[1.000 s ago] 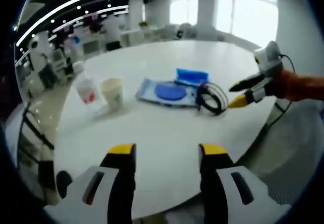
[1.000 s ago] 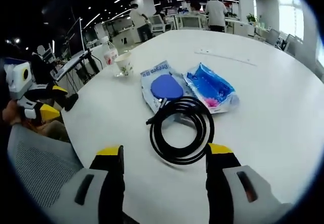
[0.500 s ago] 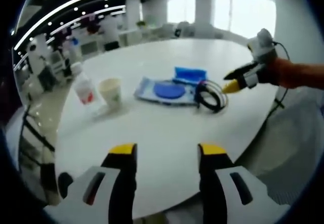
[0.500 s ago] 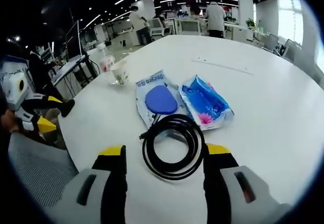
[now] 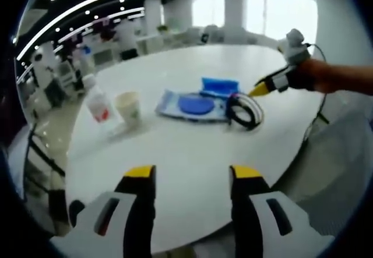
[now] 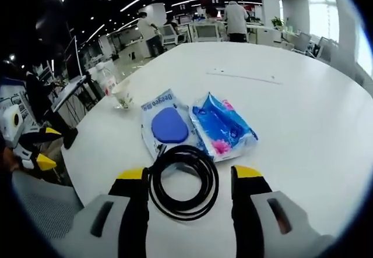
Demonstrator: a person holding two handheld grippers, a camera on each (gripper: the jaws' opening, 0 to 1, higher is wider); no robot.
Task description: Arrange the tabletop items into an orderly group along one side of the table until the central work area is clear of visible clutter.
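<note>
In my right gripper view, the left gripper [image 6: 32, 153] sits at the far left off the table [image 6: 303, 112] edge. A bottle [image 6: 105, 74] and paper cup [image 6: 122, 95] stand near the left rim; right of them lie a pale packet [image 6: 166, 127] and a blue packet [image 6: 221, 124] side by side. My right gripper [image 6: 189, 179] is wide open, holding nothing, jaws flanking the black cable coil [image 6: 183, 182]. In my left gripper view, the left gripper's jaws gape empty over bare tabletop.
</note>
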